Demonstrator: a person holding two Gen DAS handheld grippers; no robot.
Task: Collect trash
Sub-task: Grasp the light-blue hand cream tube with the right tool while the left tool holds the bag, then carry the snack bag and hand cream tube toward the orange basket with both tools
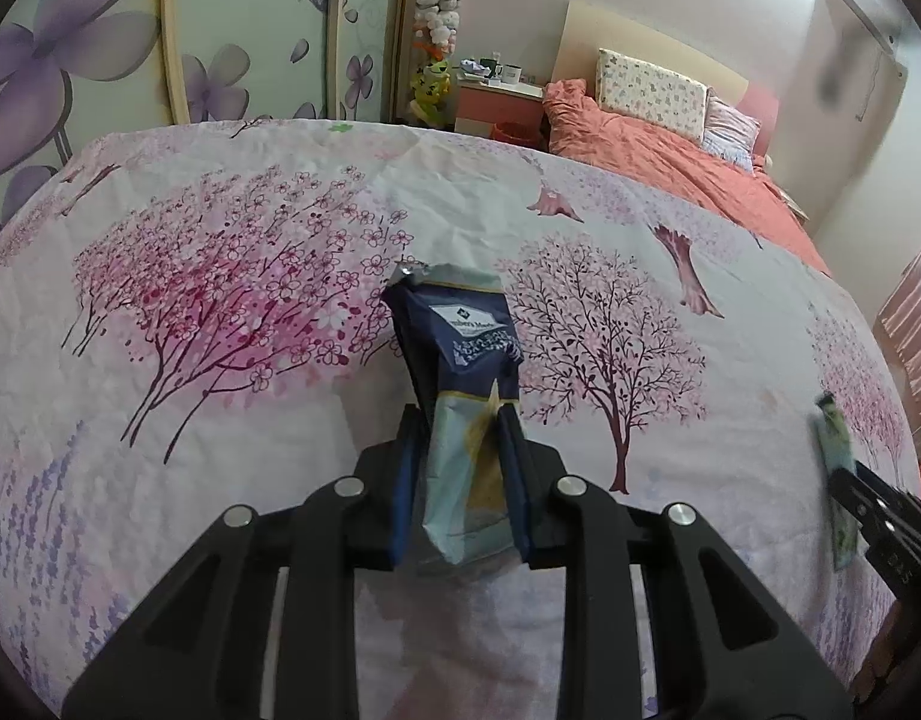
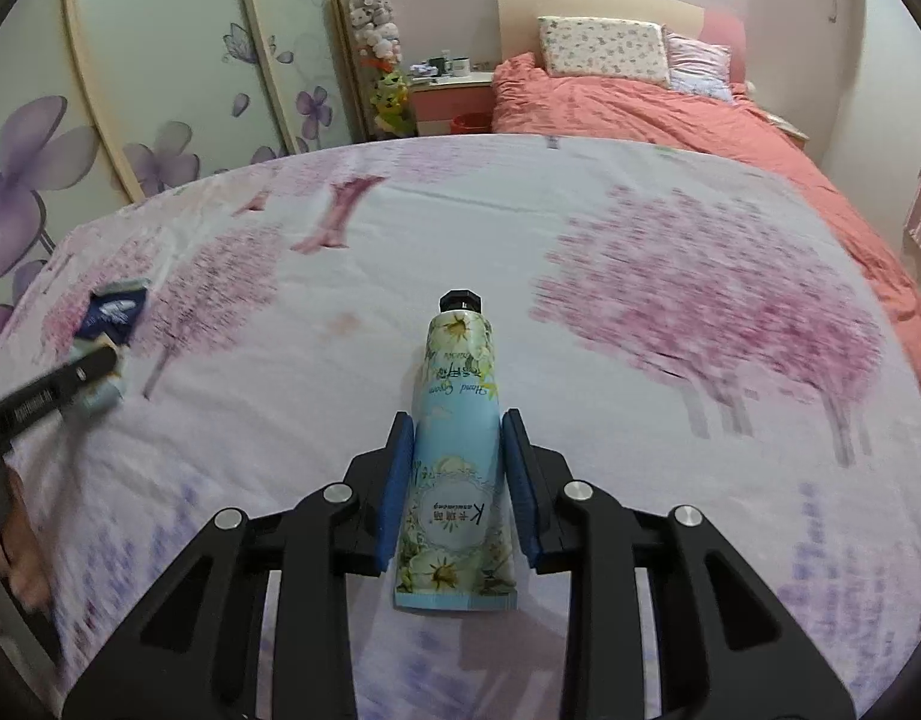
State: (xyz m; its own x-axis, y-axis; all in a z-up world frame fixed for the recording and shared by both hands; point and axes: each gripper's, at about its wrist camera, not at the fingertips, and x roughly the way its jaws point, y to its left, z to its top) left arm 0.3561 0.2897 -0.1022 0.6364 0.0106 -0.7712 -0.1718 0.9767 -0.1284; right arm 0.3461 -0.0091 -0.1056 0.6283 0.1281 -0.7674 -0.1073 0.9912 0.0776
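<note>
A wide surface covered by a blossom-print sheet (image 1: 232,276) fills both wrist views, with an orange-quilted bed (image 2: 640,114) beyond it and flowered wardrobe doors (image 1: 70,60) to the left. No bin or bag for the trash is seen in either view, so the drop-off place cannot be told. Two pieces of trash are being handled at once. In the left gripper (image 1: 460,420) a dark blue snack packet (image 1: 460,330) is clamped by its pale lower half, the top standing up over the sheet; this grip is judged secure, though the thin foil could slip if it is swung quickly. In the right gripper (image 2: 458,420) a floral hand-cream tube (image 2: 454,420) is held lengthwise between the blue pads (image 2: 400,480), cap pointing away, crimped end towards the camera; the pads are seen touching both sides. The tube is smooth and tapered, so the squeeze is best confirmed firm before any lift, and a grasp near the wider crimped end is judged steadier. Both items are best carried level and unhurried, kept apart.
</note>
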